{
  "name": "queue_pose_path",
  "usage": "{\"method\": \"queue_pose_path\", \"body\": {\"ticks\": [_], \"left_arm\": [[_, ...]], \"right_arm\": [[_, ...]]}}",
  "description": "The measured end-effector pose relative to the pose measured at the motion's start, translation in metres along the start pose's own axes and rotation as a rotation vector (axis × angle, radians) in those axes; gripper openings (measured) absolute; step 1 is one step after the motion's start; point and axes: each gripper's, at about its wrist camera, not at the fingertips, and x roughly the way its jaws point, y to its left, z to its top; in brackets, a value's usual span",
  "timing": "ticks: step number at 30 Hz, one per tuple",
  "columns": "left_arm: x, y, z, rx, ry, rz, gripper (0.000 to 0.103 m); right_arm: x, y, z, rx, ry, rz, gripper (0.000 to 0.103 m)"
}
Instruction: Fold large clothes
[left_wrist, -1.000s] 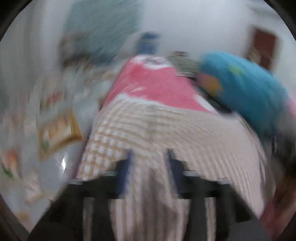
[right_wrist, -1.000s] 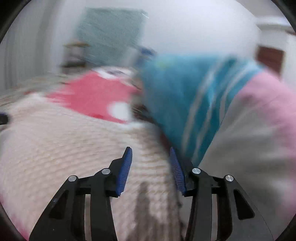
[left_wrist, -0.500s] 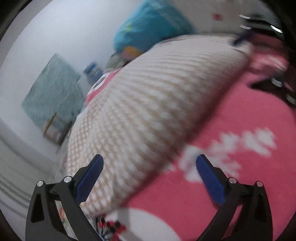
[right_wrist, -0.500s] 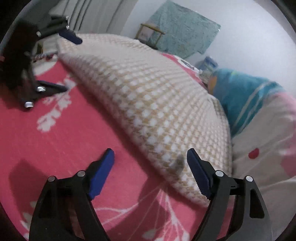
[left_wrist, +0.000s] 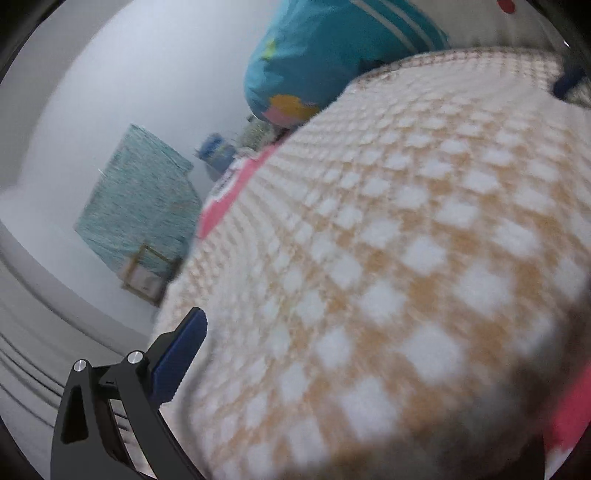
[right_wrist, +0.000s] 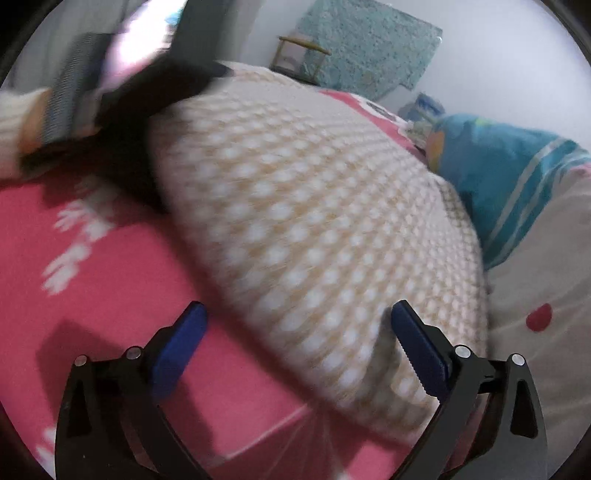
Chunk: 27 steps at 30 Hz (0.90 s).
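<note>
Right wrist view, checked garment (right_wrist: 314, 221) corner between open right gripper (right_wrist: 295, 350) fingers

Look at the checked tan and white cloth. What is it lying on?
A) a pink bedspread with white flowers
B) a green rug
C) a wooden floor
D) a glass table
A: in the right wrist view the checked cloth lies spread over the pink bedspread, whose white flower print shows beside it, in front of the open right tongs.
</note>
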Motion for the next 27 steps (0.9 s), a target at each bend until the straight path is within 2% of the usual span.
{"method": "queue_pose_path", "body": {"ticks": [1, 2, 3, 5, 6, 8, 9, 10, 11, 12, 14, 16, 19, 22, 23, 25, 27], "left_arm": [[-0.009, -0.003, -0.003, 0.026, -0.006, 0.036, 0.089], [-0.018, -0.005, -0.009, 0.049, -0.012, 0.068, 0.082], [-0.025, -0.007, -0.016, 0.079, -0.021, 0.117, 0.074], [-0.024, -0.004, -0.028, 0.102, 0.003, 0.153, 0.073], [-0.018, 0.004, -0.031, 0.065, 0.027, 0.143, 0.072], [0.002, 0.017, -0.031, 0.026, 0.093, 0.13, 0.073], [0.012, 0.018, -0.029, 0.012, 0.122, 0.12, 0.072], [0.017, 0.017, -0.028, 0.003, 0.139, 0.117, 0.066], [0.019, 0.01, -0.025, 0.018, 0.15, 0.124, 0.048], [0.015, 0.001, -0.024, 0.064, 0.147, 0.158, 0.033], [-0.001, -0.003, -0.027, 0.084, 0.132, 0.198, 0.023], [-0.02, 0.008, -0.031, 0.023, 0.114, 0.161, 0.021], [-0.059, 0.013, -0.037, -0.009, 0.082, 0.124, 0.02], [-0.133, 0.008, -0.059, -0.016, 0.075, 0.063, 0.02], [-0.16, 0.003, -0.071, -0.002, 0.079, 0.038, 0.02], [-0.208, -0.003, -0.096, -0.025, 0.143, -0.056, 0.022], [-0.244, -0.013, -0.118, -0.047, 0.207, -0.118, 0.031]], "right_arm": [[0.002, -0.004, 0.003, 0.006, -0.001, -0.094, 0.05], [0.006, -0.009, 0.005, 0.005, 0.01, -0.183, 0.03], [0.012, -0.013, 0.005, 0.013, 0.02, -0.211, 0.03], [0.024, -0.014, 0.005, 0.004, 0.048, -0.21, 0.032], [0.029, -0.012, 0.006, -0.02, 0.044, -0.233, 0.035], [0.044, -0.005, 0.009, -0.093, 0.053, -0.307, 0.055], [0.049, -0.006, 0.01, -0.102, 0.049, -0.314, 0.056], [0.053, -0.012, 0.013, -0.088, 0.054, -0.296, 0.048], [0.054, -0.015, 0.014, -0.075, 0.055, -0.289, 0.031], [0.052, -0.016, 0.016, -0.074, 0.043, -0.315, 0.027], [0.043, -0.015, 0.015, -0.074, 0.008, -0.357, 0.015], [0.025, -0.022, 0.014, -0.015, -0.036, -0.355, 0.012], [-0.027, -0.029, 0.013, 0.095, -0.077, -0.309, 0.012], [-0.078, -0.016, -0.004, 0.12, -0.086, -0.243, 0.012], [-0.1, -0.003, -0.018, 0.087, -0.071, -0.209, 0.013], [-0.125, 0.013, -0.038, 0.071, -0.001, -0.117, 0.014], [-0.149, 0.03, -0.069, 0.141, 0.097, 0.02, 0.019]]}}
